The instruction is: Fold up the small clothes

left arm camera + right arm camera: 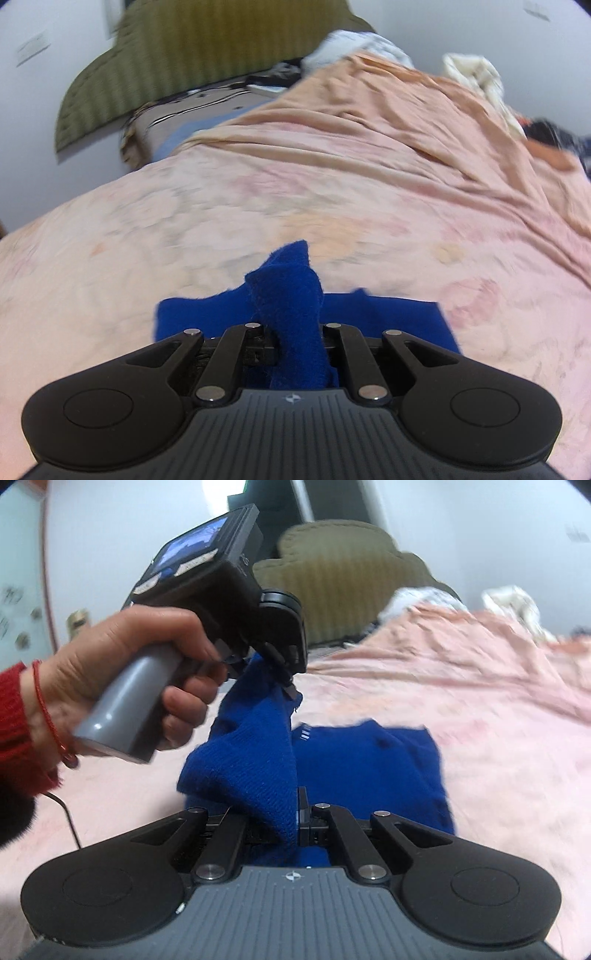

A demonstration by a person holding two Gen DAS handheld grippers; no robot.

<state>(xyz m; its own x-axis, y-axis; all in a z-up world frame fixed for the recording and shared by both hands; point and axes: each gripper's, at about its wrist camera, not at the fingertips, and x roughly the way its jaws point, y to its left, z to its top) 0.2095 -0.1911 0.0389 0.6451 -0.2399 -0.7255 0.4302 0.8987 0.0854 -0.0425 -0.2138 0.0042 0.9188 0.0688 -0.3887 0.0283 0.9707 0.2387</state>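
A small blue knitted garment point(369, 768) lies partly flat on the pink bedspread point(461, 709). One edge of it is lifted between both grippers. My left gripper point(295, 343) is shut on a bunched fold of the blue garment point(291, 302), which sticks up between its jaws. In the right wrist view that same left gripper point(288, 686) hangs above the bed, held by a hand in a red sleeve point(122, 672), pinching the cloth's upper corner. My right gripper point(297, 823) is shut on the lower end of the raised fold.
A peach sheet point(388, 122) lies rumpled across the far half of the bed. An olive headboard point(192, 55) stands at the back, with white and dark clothes point(476, 77) piled at the far right. A cable point(68, 816) trails by the hand.
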